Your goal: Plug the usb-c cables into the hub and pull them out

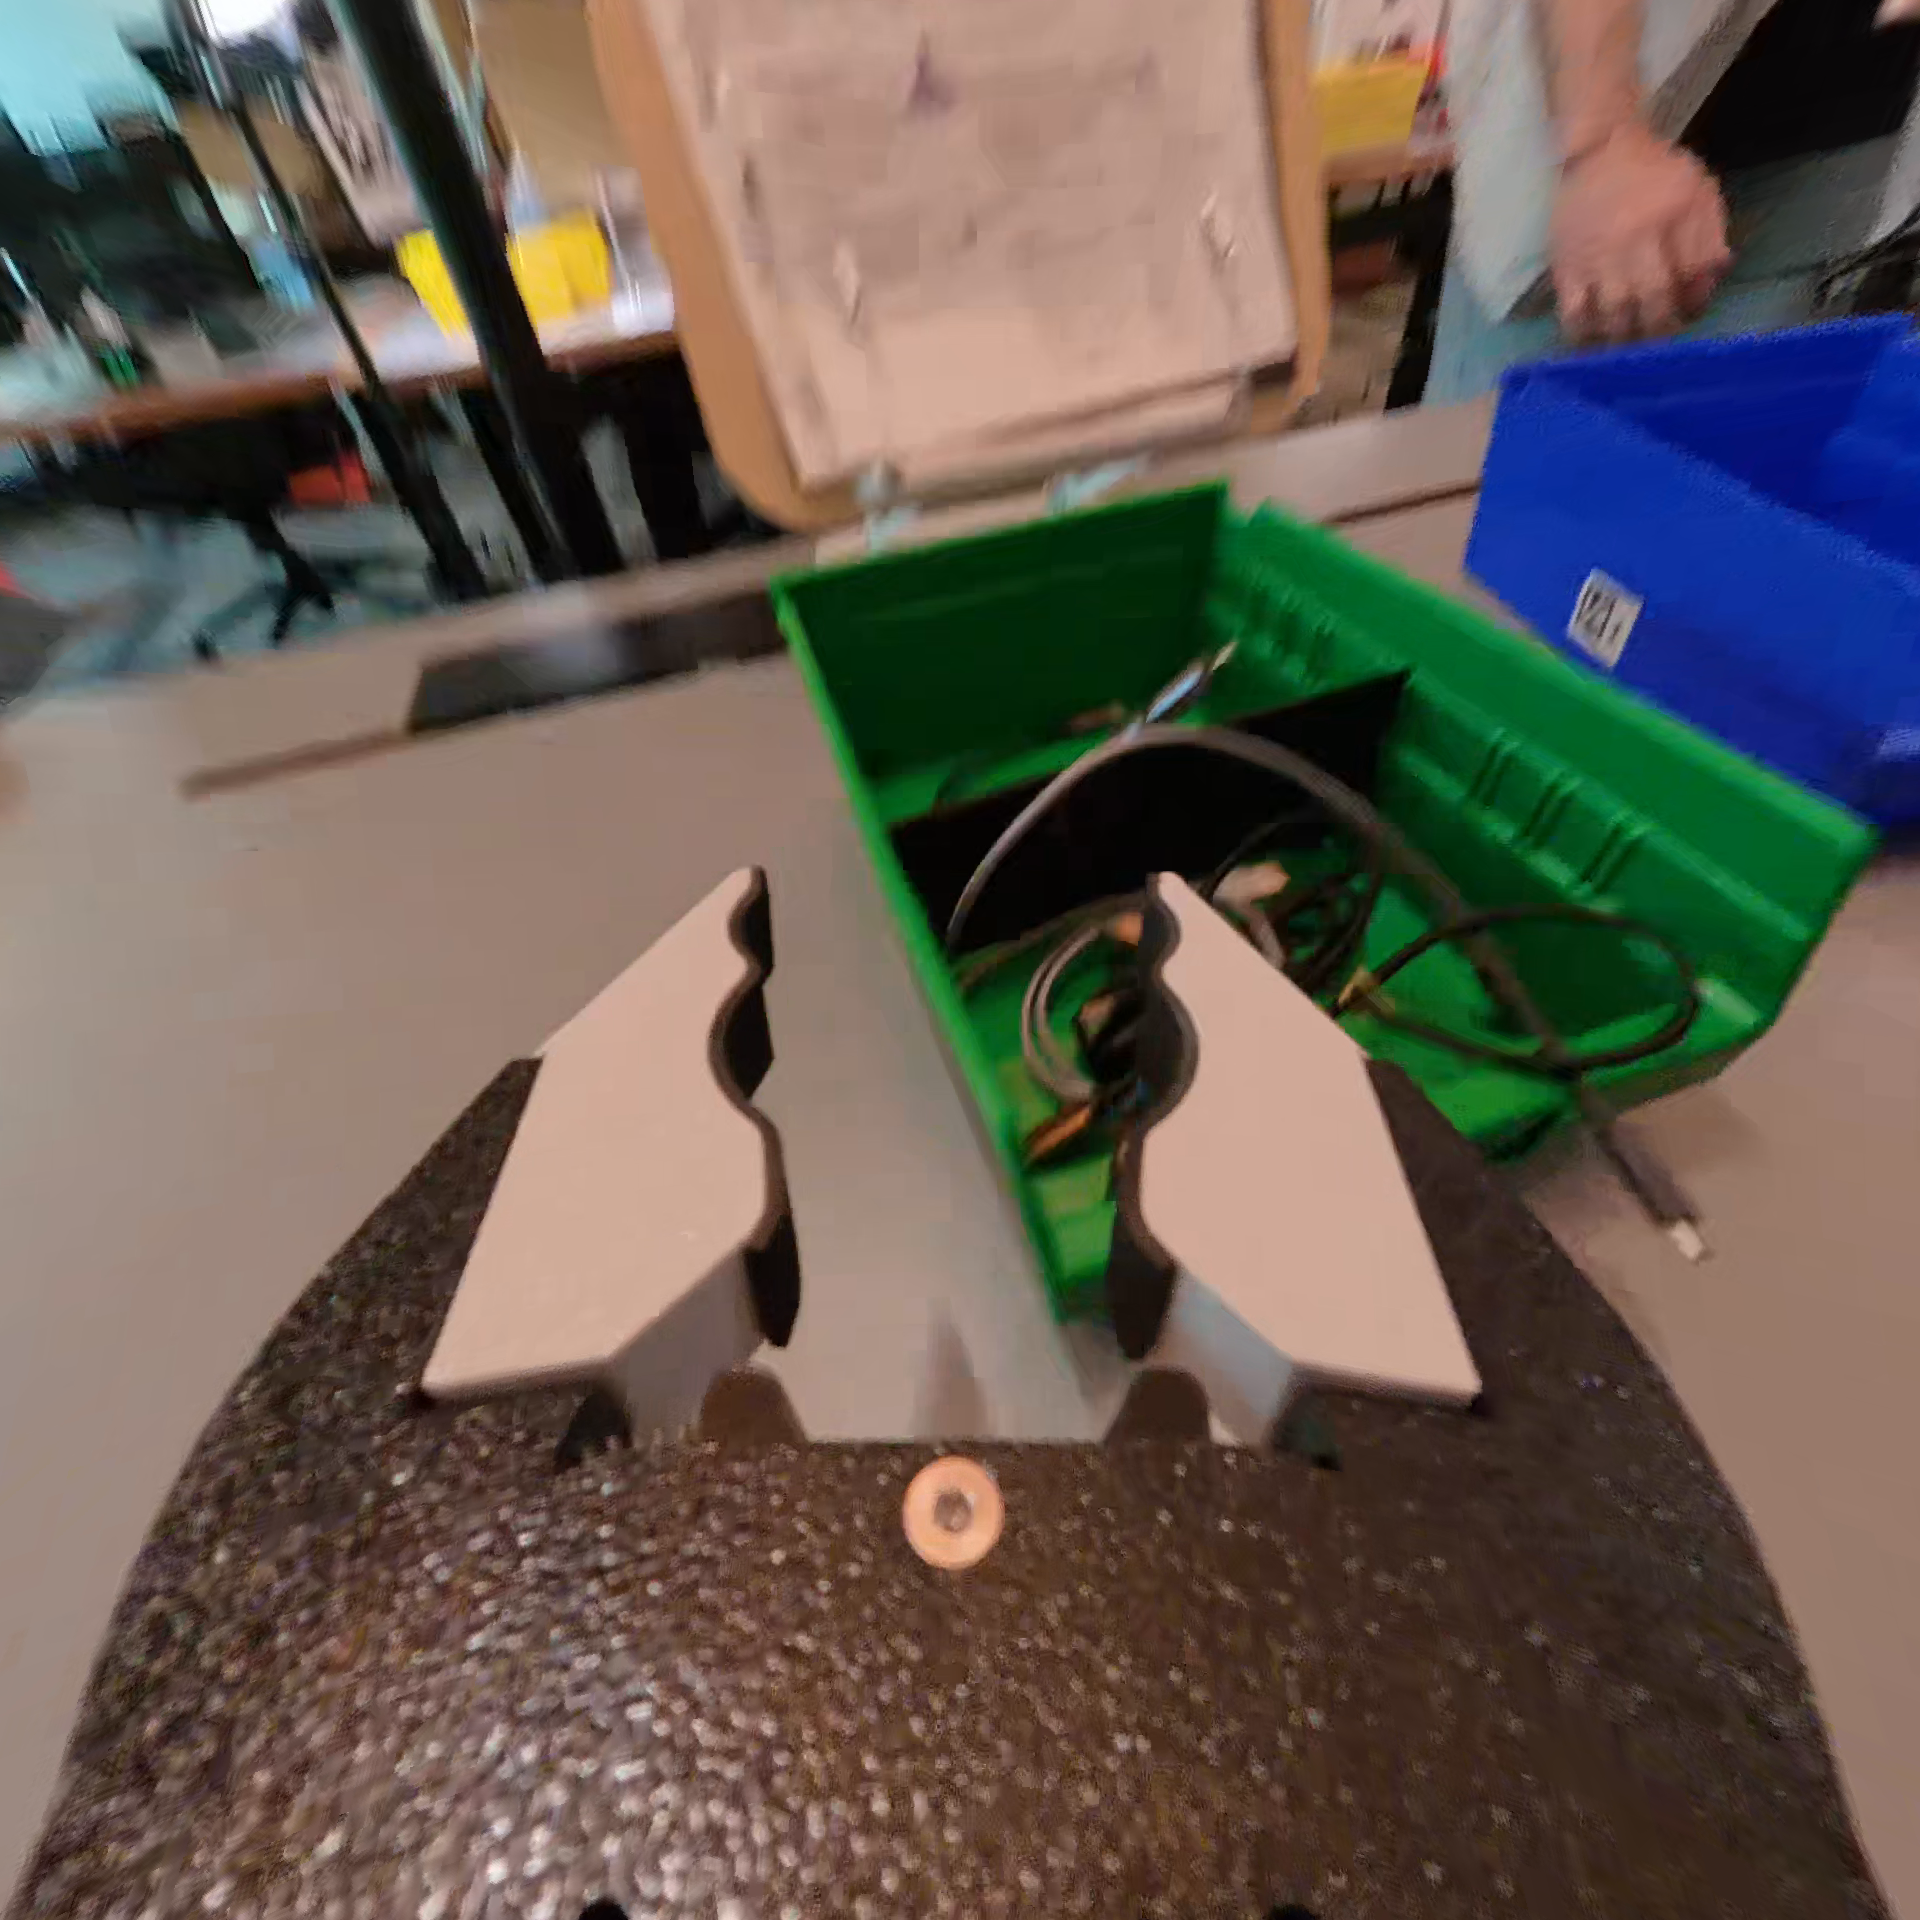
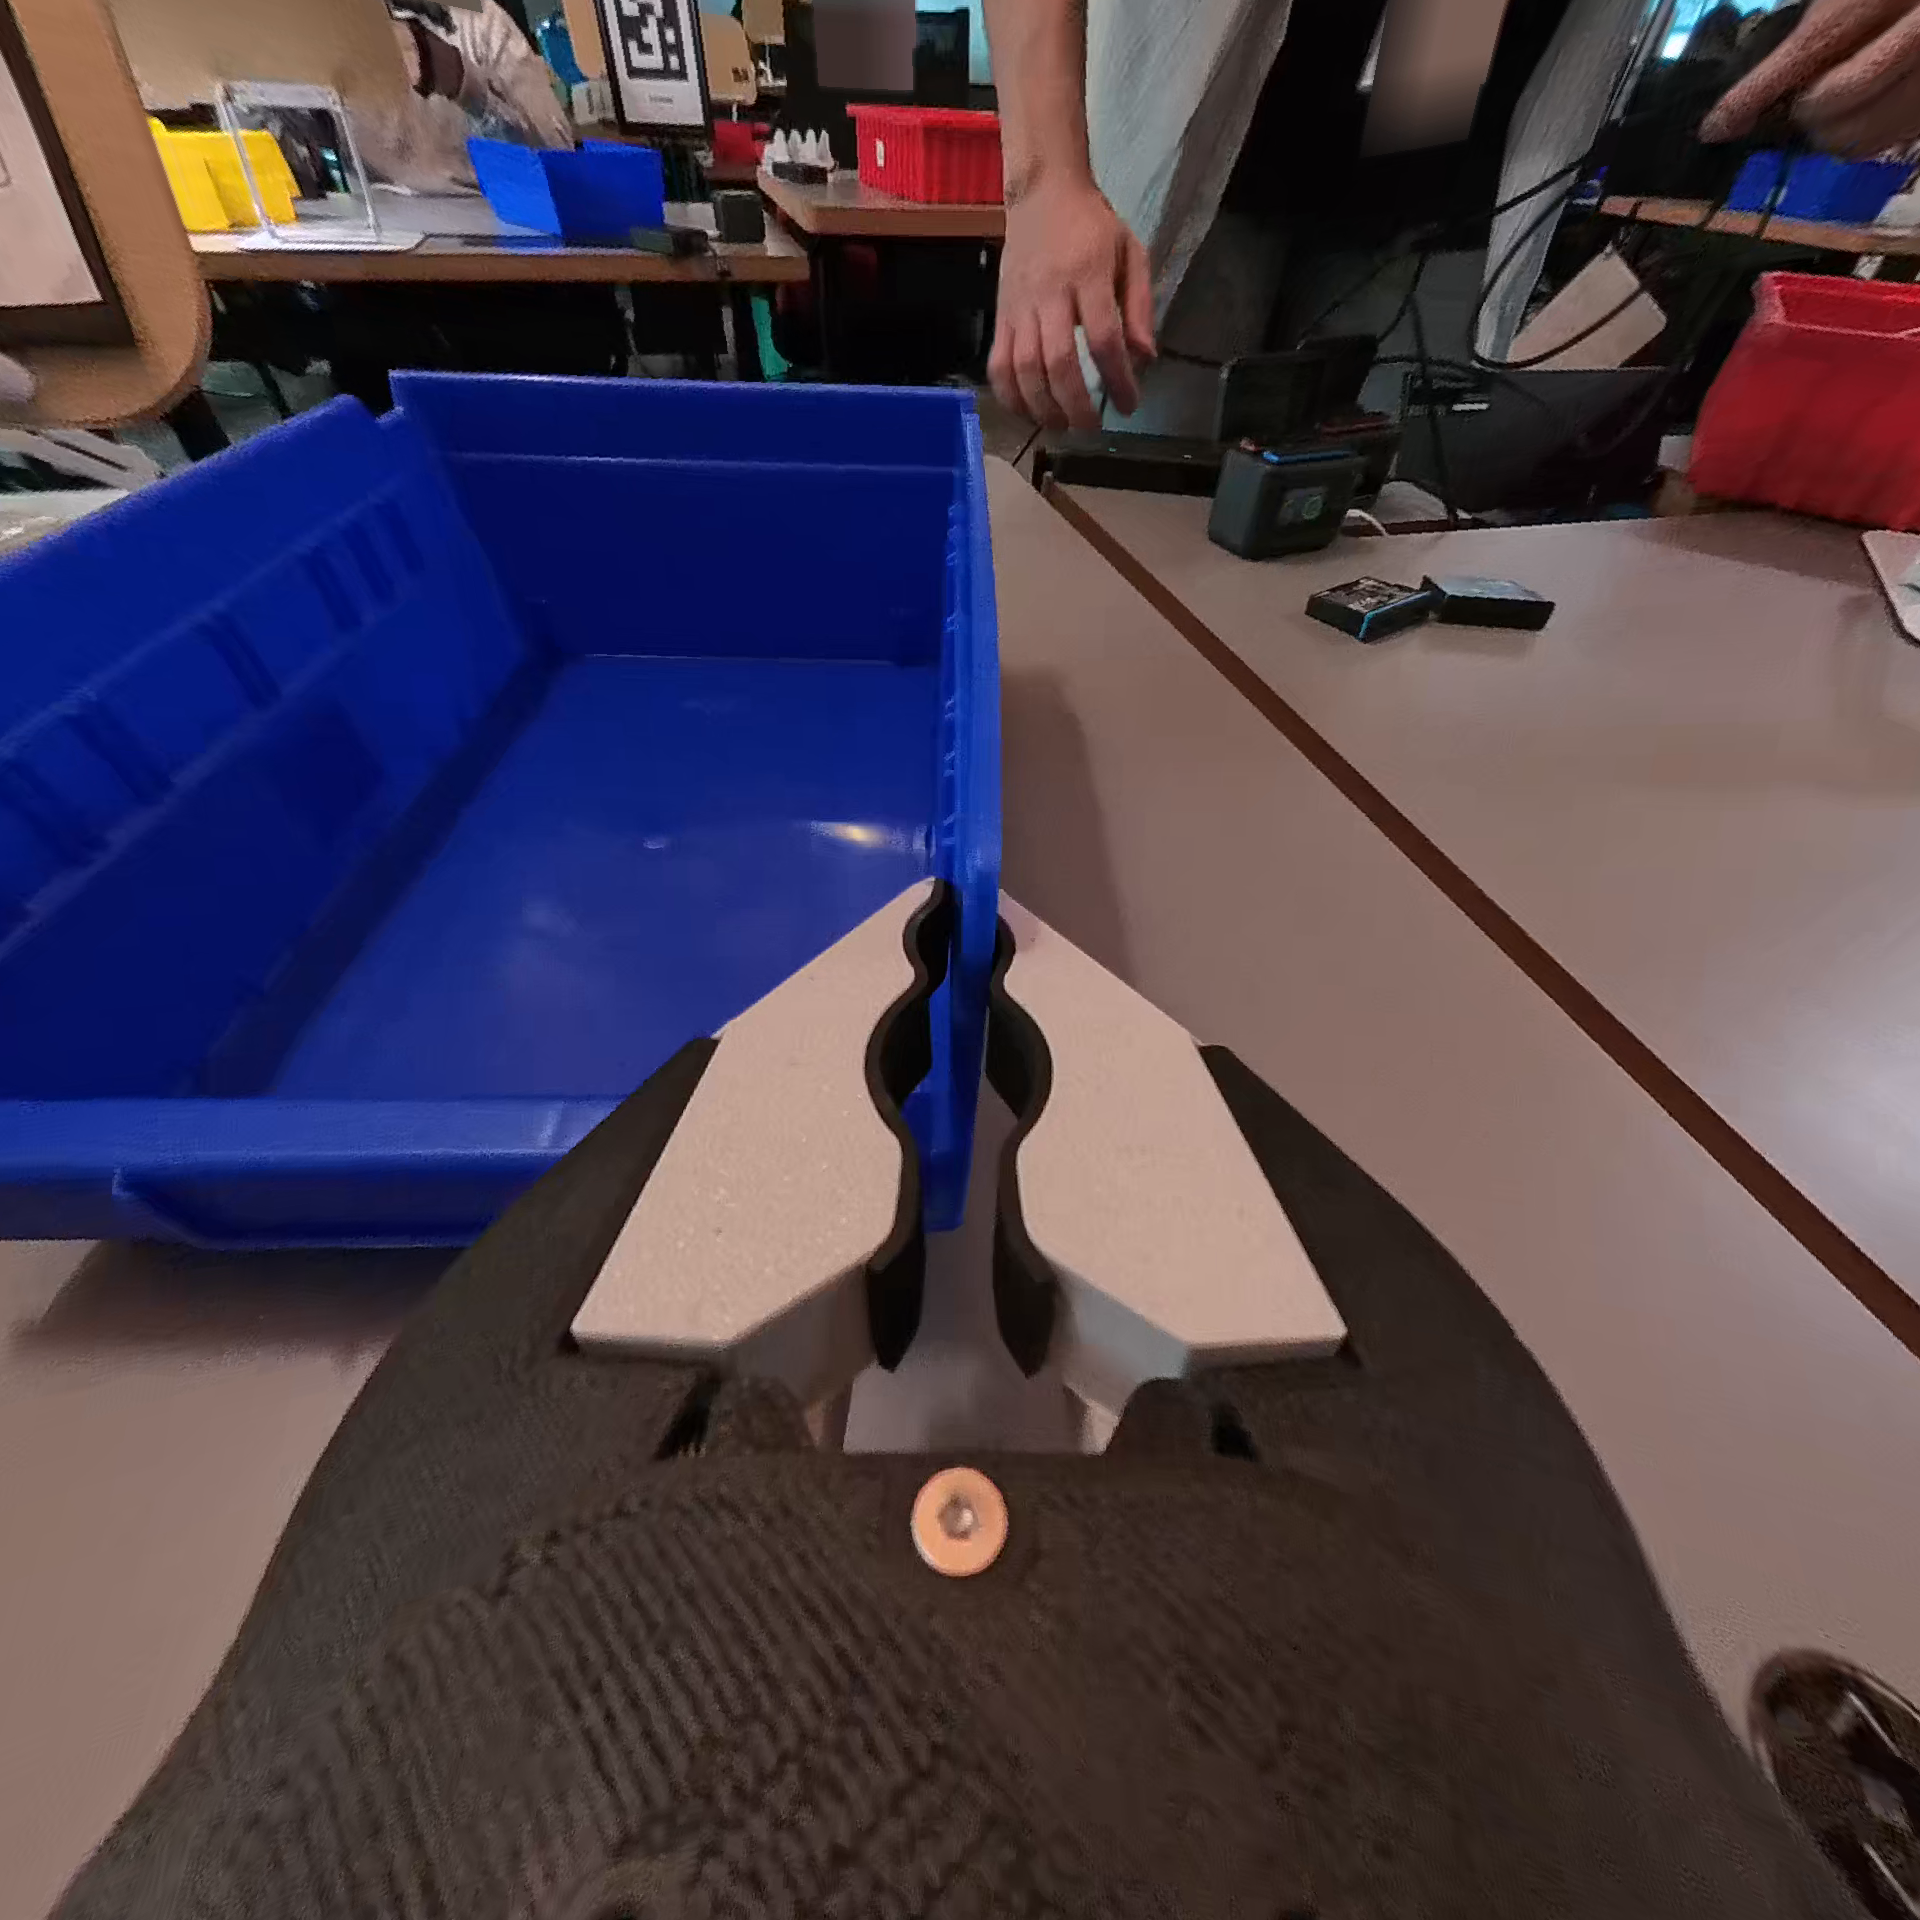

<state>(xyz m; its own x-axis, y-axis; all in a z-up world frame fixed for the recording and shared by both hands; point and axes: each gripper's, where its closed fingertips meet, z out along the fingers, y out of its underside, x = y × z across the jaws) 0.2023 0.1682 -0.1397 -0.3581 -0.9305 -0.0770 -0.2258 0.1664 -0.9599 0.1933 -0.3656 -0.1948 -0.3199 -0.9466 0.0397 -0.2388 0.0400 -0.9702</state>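
Clearly the cables (image 1: 1226,935) in the green bin (image 1: 1558,831) at one o'clock look limp and light; grip a plug. Left tool (image 1: 956,1039) gapes wide; right tool (image 2: 971,1039) pinches the blue bin (image 2: 971,727) wall.

A white sticker (image 1: 1603,615) with dark print sits on the outer wall of the blue bin (image 1: 1704,582), ahead and to the right of the left tongs (image 1: 961,1091); its print is too blurred to read. Far beyond the right tongs (image 2: 971,1081), up and to the left, a white card with a black square marker (image 2: 652,47) stands on a distant worktop (image 2: 499,260).
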